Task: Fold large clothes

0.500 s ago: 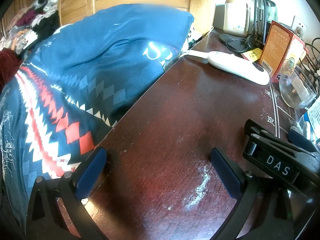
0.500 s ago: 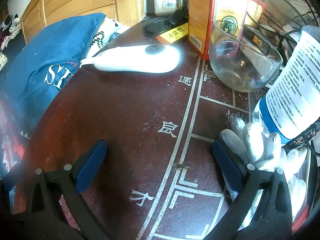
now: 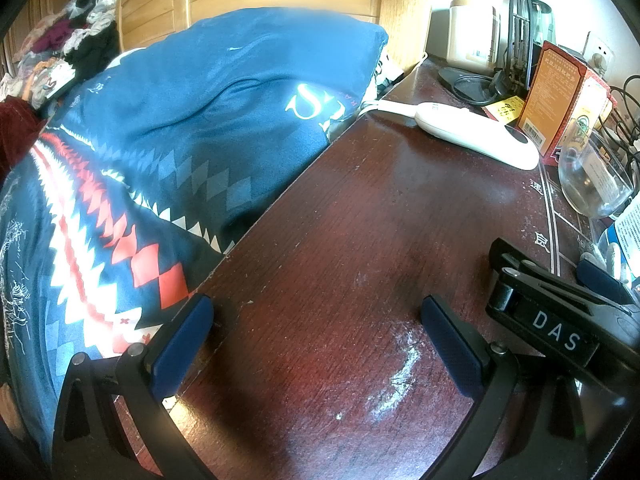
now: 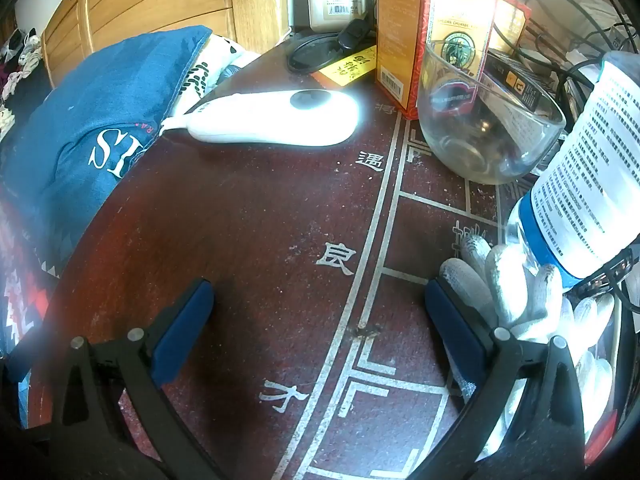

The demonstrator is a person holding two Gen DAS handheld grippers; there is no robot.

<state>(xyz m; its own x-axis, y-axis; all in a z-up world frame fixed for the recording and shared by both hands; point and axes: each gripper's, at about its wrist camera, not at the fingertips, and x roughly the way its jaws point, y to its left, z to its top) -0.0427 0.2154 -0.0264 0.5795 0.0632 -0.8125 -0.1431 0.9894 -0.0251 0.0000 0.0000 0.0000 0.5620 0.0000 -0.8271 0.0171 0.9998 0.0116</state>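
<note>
The right gripper [image 3: 560,320] has a label that says "DAS". The worktop [image 4: 260,220] shows "良" and "木". The blue cloth [image 4: 80,120] shows "S".

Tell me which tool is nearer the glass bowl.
Right. The right tool has the glass bowl just ahead on its right side. The left tool sits nearer the blue cloth, with the bowl far off to its right.
</note>
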